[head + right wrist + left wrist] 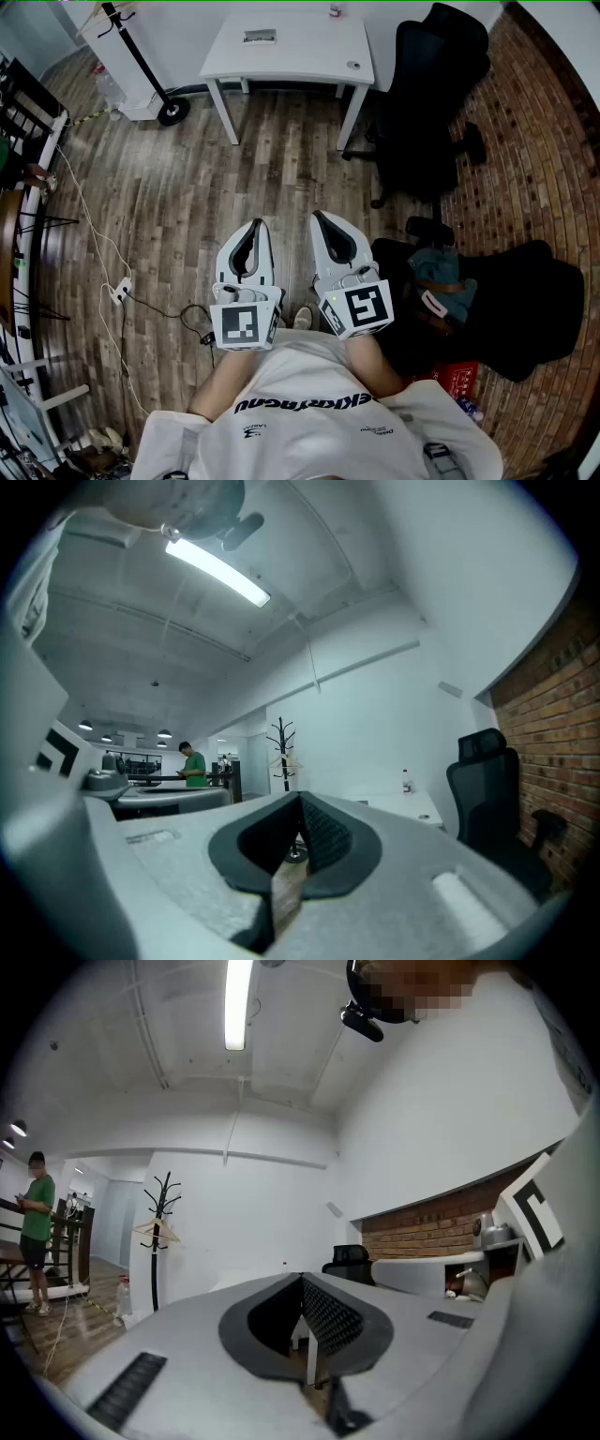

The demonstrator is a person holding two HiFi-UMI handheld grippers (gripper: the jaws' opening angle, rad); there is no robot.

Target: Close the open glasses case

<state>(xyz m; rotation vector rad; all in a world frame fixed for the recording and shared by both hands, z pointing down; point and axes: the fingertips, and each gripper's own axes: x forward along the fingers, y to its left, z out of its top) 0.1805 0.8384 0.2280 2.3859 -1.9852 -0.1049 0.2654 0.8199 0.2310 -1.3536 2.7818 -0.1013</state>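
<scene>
No open glasses case is clearly visible; a small flat grey object lies on the white table far ahead, too small to identify. I hold both grippers close to my chest, above the wooden floor and pointing toward the table. The left gripper has its jaws together with nothing between them, and its tip shows against the white wall. Beside it, the right gripper is also shut and empty, its tip aimed at the room.
A black office chair stands right of the table. A black seat with clothes and a bag sits at my right. A coat stand and floor cables are on the left. A person in green stands far off.
</scene>
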